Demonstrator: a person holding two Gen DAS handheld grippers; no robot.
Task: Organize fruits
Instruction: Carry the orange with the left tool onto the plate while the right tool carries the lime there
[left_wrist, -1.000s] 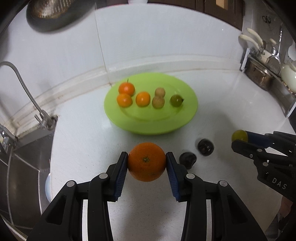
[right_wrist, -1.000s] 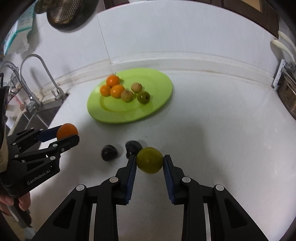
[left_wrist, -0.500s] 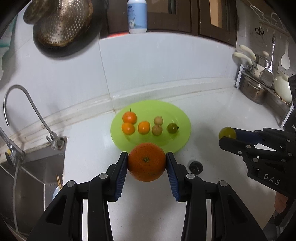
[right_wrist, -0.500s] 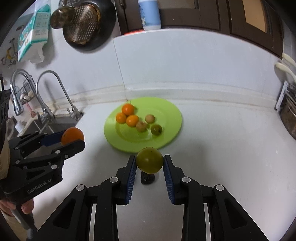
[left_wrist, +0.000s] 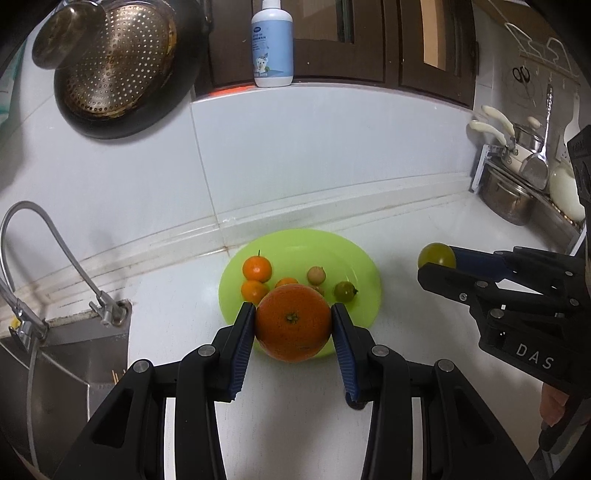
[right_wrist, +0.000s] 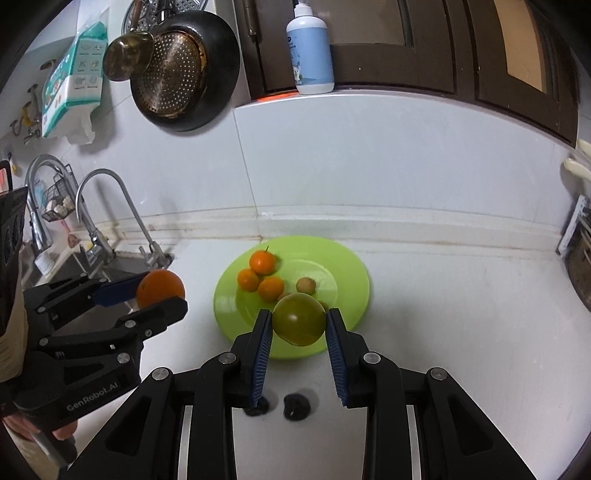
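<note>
**A:** While both fruits hang clear of the counter, what exactly grips them?

**B:** The left gripper has its blue pads pressed against the flanks of a large orange, stem end facing the camera. The right gripper is closed on a green fruit, pinched at its widest part. Side grips like these probably keep round things from rolling out.

**A:** And where are they headed, by your reckoning?

**B:** Toward the green plate, I judge; both are held over its near edge, not yet set down.

**A:** What does the plate hold?

**B:** Three small oranges clustered on its left half, a pale tan fruit nearer the centre, and in the left view a small green fruit to the right. Kinds seem grouped together, so the orange likely belongs left, the green one right.

**A:** Anything outside it?

**B:** Two dark fruits lie on the white counter just short of the plate, one half hidden by a finger. A sink with taps sits to the left.
</note>
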